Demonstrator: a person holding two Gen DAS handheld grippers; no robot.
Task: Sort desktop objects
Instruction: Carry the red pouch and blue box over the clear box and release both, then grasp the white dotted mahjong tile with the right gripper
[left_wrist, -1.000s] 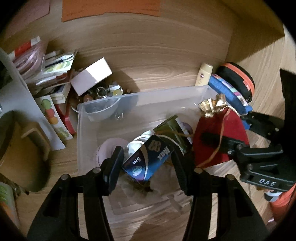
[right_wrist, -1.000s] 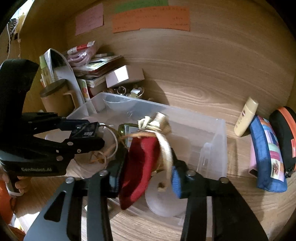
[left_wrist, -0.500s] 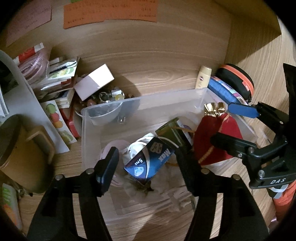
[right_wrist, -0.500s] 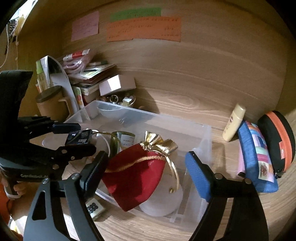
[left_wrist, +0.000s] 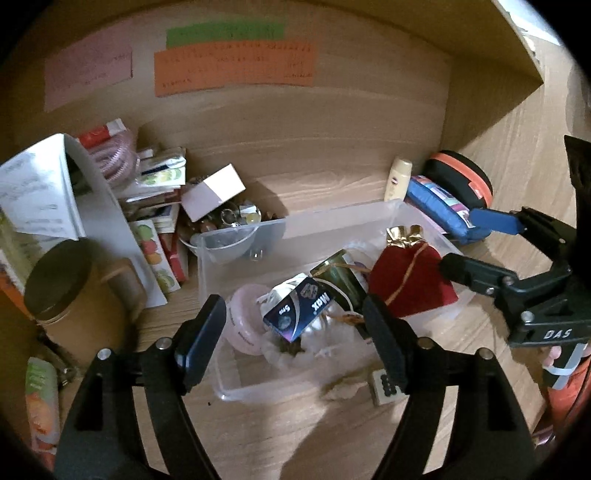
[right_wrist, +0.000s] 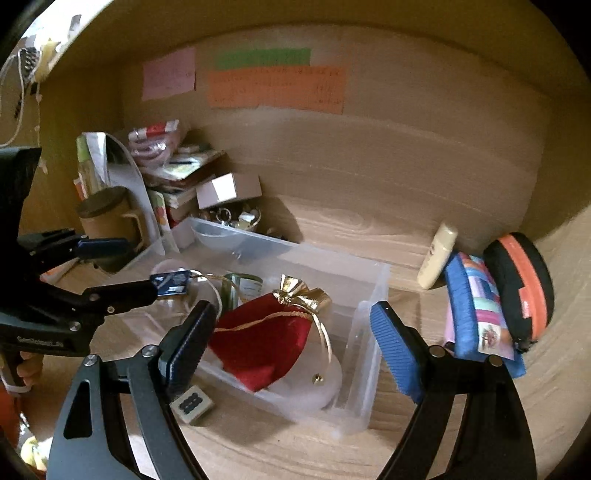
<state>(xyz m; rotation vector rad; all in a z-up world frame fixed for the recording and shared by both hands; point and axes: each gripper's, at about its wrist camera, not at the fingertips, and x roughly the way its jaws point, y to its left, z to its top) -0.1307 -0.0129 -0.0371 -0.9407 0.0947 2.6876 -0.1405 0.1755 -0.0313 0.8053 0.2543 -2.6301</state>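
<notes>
While my left gripper (left_wrist: 295, 328) hangs over the clear plastic bin (left_wrist: 243, 232), its jaws are opening and I see nothing pressed between the pads. In the left wrist view the dark blue "Max" box (left_wrist: 301, 308) lies in the bin directly between and beyond the two fingers, clear of both, tilted on a heap of white wrapping. A pink round case (left_wrist: 243, 321) sits just left of it, nearer the left finger, and a green tin (left_wrist: 338, 275) lies just behind it. To the right, the red velvet pouch (left_wrist: 406, 280) with a gold top rests in the bin's right end, with the right gripper (left_wrist: 465, 243) beside it, apart from it. A mahjong tile (left_wrist: 384, 386) lies on the wooden desk (left_wrist: 295, 435) outside the bin, by my right finger.

From the right wrist view, my right gripper (right_wrist: 291, 343) is opening too, jaws wide and empty. The red velvet pouch (right_wrist: 266, 339) lies in the bin (right_wrist: 369, 332) between the fingers, closer to the left one, touching neither. The mahjong tile (right_wrist: 192, 404) sits on the desk under the left finger. Off to the right, well apart, a blue pouch (right_wrist: 472, 317) leans against a black and orange case (right_wrist: 517, 284), with a cream tube (right_wrist: 437, 254) behind.
</notes>
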